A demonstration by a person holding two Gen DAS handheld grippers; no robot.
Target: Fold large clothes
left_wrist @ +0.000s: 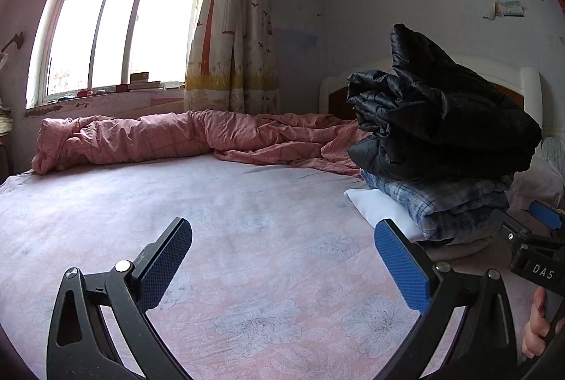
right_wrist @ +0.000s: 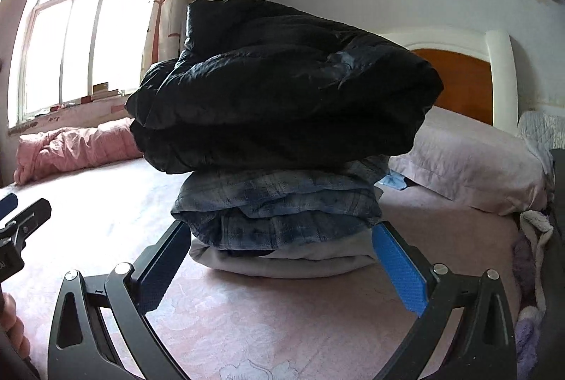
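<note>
A stack of folded clothes stands on the bed: a black puffy jacket on top, a blue plaid garment under it, and a pale folded piece at the bottom. My right gripper is open, its fingers on either side of the stack's lower front, nothing pinched. My left gripper is open over the flowered pink sheet, left of the stack; there the black jacket and plaid garment sit at the right. The right gripper's body shows at that view's right edge.
A crumpled pink quilt lies along the far side of the bed under the window. A pillow and the wooden headboard are behind the stack. More fabric hangs at the right bedside. A hand holds the right gripper.
</note>
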